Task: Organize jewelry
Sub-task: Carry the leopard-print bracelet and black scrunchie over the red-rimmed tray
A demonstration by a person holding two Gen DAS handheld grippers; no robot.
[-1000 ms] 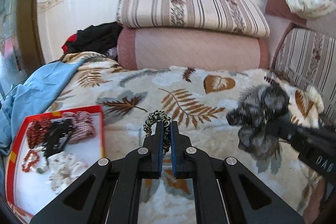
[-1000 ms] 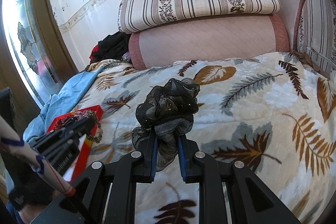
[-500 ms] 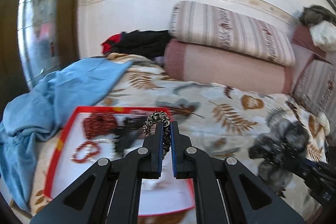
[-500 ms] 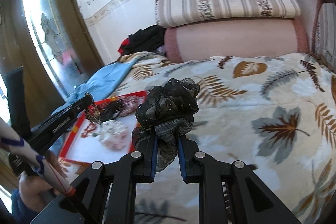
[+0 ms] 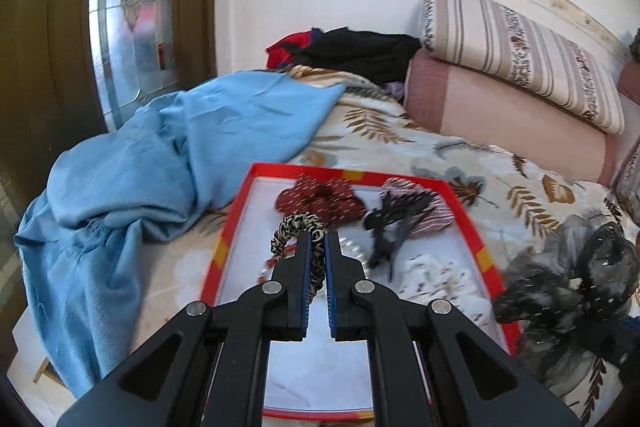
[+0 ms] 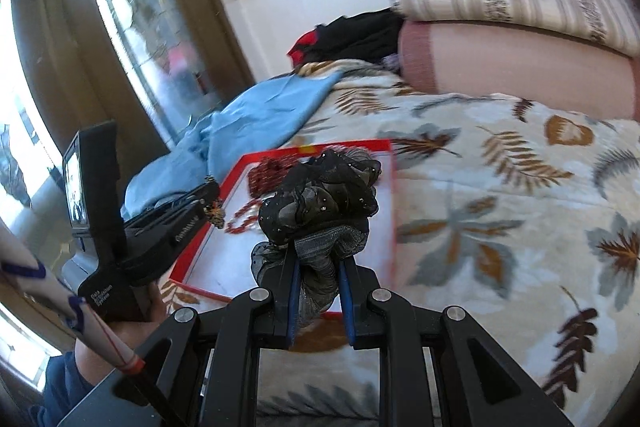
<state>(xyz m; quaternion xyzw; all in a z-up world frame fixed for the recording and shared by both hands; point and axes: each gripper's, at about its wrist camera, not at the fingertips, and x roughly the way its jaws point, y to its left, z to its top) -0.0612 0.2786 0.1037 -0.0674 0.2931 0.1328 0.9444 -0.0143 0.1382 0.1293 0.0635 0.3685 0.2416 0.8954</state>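
Scrunchies over the tray, drop-off pending

Scrunchies are what I'm carrying, one in each gripper. The small black-and-cream patterned scrunchie [image 5: 298, 231] is pinched between the pads of my left gripper [image 5: 316, 251], jaws nearly touching with only the thin band between them. The big black sheer scrunchie [image 6: 320, 193] is clamped by its grey gathered tail in my right gripper [image 6: 318, 267], jaws a little apart around the bunched cloth.

Both loads hang over the red-rimmed tray [image 5: 466, 223] lying on the leaf-print bed [image 6: 500, 187]. From the left wrist camera, the tray already holds a dark red scrunchie [image 5: 320, 199] at 12 o'clock from my fingertips, a pink-striped scrunchie [image 5: 416, 203] at 1 o'clock with a black claw clip [image 5: 390, 227] lying across it, and a white one at about 3 o'clock. A red bead bracelet [image 6: 240, 221] shows in the right wrist view, at 9 o'clock from the black scrunchie. A blue cloth [image 5: 180, 155] is heaped beside the tray at 10 o'clock.

I judge this as the delivery step: items gathered, not yet set down. Next I'd want to lower each gripper toward bare white tray floor, the nearer part looks free, and open the jaws there. The sheer fabric may cling to the pads, so a wide opening seems wise.
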